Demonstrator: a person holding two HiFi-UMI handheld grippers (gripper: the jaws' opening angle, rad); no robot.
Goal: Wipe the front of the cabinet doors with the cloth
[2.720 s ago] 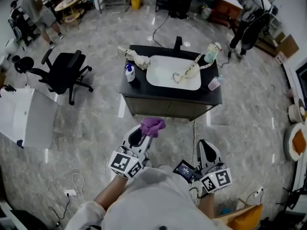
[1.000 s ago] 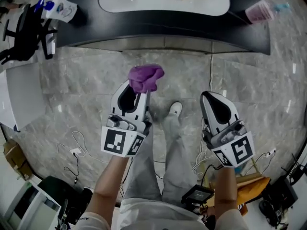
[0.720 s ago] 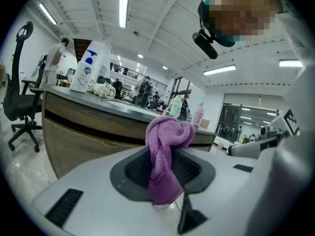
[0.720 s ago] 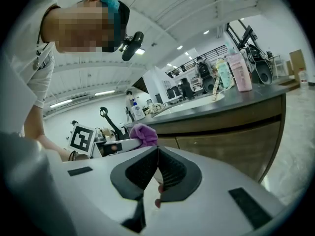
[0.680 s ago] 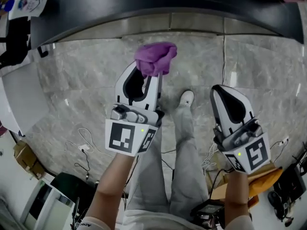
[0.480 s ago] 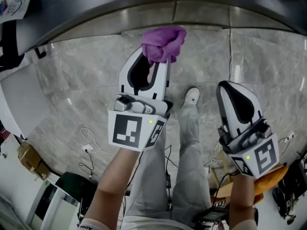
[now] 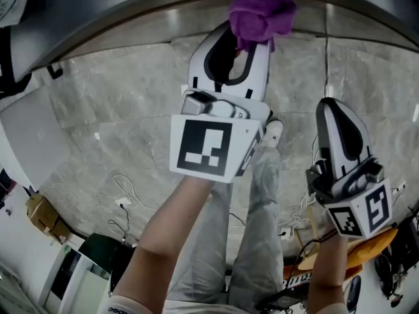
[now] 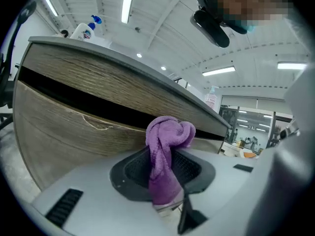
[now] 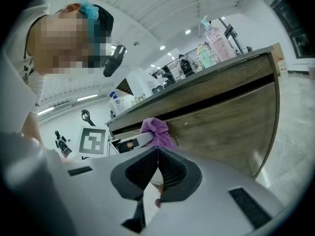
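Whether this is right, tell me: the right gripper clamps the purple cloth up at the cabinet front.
Not right. The left gripper clamps the purple cloth up at the cabinet front, as the left gripper view shows; the right gripper is shut and empty.

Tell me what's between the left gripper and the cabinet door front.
Only the purple cloth, clamped in the left gripper, its bunched end toward the wood-grain cabinet door. The left gripper view shows this best; actual contact can't be confirmed.
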